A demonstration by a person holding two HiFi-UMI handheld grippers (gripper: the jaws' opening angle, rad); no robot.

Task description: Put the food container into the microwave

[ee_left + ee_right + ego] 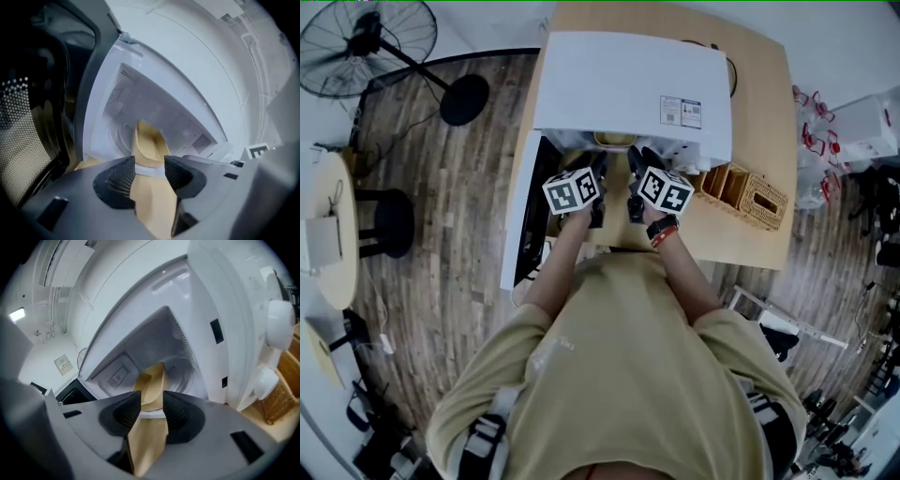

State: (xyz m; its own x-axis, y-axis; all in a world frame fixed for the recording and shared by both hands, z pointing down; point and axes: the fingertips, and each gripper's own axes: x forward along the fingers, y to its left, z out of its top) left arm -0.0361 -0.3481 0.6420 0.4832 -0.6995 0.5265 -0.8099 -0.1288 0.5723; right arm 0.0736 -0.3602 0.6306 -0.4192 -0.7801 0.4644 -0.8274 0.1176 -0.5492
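Together, the left gripper [149, 172] and the right gripper [151, 413] each pinch one edge of the tan food container [148, 143]. They hold it at the mouth of the white microwave [628, 84], whose door [523, 211] stands open to the left. The microwave sits on a wooden tabletop [761, 103], with a wicker basket [748, 194] just beside it.

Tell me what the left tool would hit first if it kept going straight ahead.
The left tool, shut on the food container, points into the open microwave. The way ahead looks free; the container's far end would likely reach the back wall first, though depth is unclear.
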